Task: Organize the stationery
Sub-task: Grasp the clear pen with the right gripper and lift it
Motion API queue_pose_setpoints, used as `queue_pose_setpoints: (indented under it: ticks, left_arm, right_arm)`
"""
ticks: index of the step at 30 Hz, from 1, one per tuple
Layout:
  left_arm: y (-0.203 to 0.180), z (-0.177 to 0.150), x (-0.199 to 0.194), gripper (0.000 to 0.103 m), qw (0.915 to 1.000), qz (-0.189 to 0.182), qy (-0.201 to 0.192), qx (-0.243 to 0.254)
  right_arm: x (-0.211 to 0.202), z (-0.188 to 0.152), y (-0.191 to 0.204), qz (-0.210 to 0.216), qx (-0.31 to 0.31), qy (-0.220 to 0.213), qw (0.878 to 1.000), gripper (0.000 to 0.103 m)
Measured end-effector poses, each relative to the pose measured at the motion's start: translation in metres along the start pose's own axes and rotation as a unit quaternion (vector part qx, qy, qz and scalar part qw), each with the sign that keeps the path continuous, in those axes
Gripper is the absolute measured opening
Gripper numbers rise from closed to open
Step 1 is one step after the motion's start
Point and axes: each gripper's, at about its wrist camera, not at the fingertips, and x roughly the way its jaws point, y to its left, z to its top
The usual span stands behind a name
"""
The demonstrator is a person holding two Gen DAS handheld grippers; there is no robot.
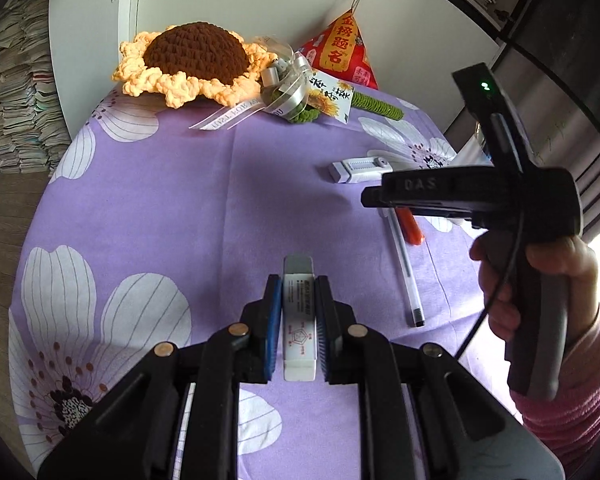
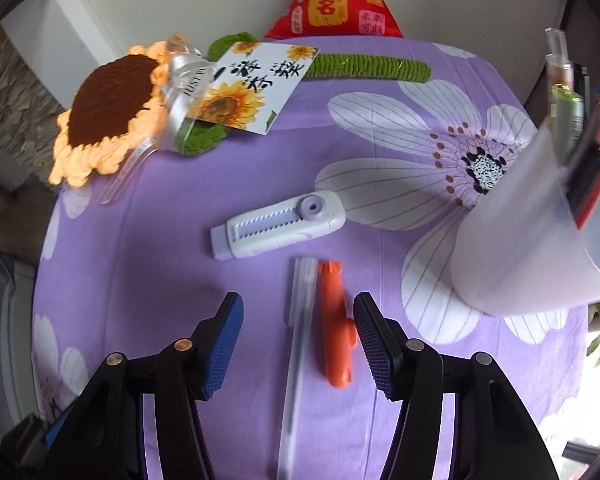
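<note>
While the left gripper pinches the white eraser between its pads, the right gripper gapes half-wide, empty, straddling the clear pen and the orange piece — it could grab both.

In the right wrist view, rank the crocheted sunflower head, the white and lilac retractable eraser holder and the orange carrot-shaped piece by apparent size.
1. Crocheted sunflower head with brown centre.
2. White and lilac retractable eraser holder.
3. Orange carrot-shaped piece.
The orange piece lies nearest the camera, so its true size may be smaller than it looks.

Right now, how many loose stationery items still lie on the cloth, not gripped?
3: white utility knife mid-table, clear pen and orange marker side by side under the right gripper. Others may be hidden.
</note>
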Motion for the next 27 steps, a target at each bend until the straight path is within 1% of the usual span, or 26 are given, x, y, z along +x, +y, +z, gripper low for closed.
queue_pose_setpoints:
  ticks: [2,4,5,7,11,13,14,16,19,22,25,26,27]
  left_arm:
    - [0.001,0.001,0.001,0.014,1.0,0.0,0.001,-0.001]
    - [0.003,0.002,0.002,0.014,1.0,0.001,0.002,-0.004]
    - [0.003,0.002,0.002,0.015,1.0,0.001,0.001,-0.004]
    - [0.005,0.002,0.001,0.014,1.0,0.001,-0.001,-0.006]
    - [0.005,0.002,0.002,0.015,1.0,0.0,0.001,-0.008]
    - [0.003,0.002,0.004,0.015,1.0,-0.001,0.004,-0.007]
    - [0.002,0.002,0.005,0.015,1.0,-0.001,0.005,-0.007]
    - [-0.001,0.001,0.005,0.015,1.0,-0.003,0.007,-0.004]
    - [-0.002,0.0,0.003,0.015,1.0,-0.002,0.005,0.0]
    - [0.0,0.0,0.001,0.015,1.0,0.002,0.003,-0.001]
    - [0.002,0.001,0.0,0.015,1.0,0.006,0.003,-0.005]
    - [0.002,0.001,0.0,0.015,1.0,0.006,0.003,-0.006]
    - [0.002,0.001,0.0,0.015,1.0,0.006,0.003,-0.007]
  right_arm:
    - [0.0,0.005,0.0,-0.009,0.0,-0.007,1.0,0.06]
    - [0.001,0.007,0.002,-0.017,-0.004,-0.006,1.0,0.053]
    - [-0.001,0.008,0.002,-0.016,-0.006,-0.005,1.0,0.052]
    - [-0.009,0.007,0.002,0.001,-0.004,-0.007,1.0,0.052]
    - [-0.028,0.0,0.002,0.013,-0.004,-0.02,1.0,0.052]
    - [-0.035,-0.003,0.005,0.026,-0.011,-0.02,0.999,0.045]
    - [-0.037,-0.005,0.007,0.033,-0.016,-0.016,0.999,0.044]
    - [-0.032,-0.007,0.012,0.042,-0.023,-0.002,0.999,0.039]
    - [-0.015,-0.002,0.008,0.029,-0.008,0.013,0.999,0.039]
    - [-0.001,0.007,0.003,0.015,0.009,0.018,1.0,0.039]
    - [0.004,0.015,0.003,0.005,0.006,0.01,1.0,0.038]
    - [0.005,0.017,0.004,-0.001,0.004,0.007,1.0,0.036]
    - [0.006,0.019,0.005,-0.01,-0.003,0.005,1.0,0.021]
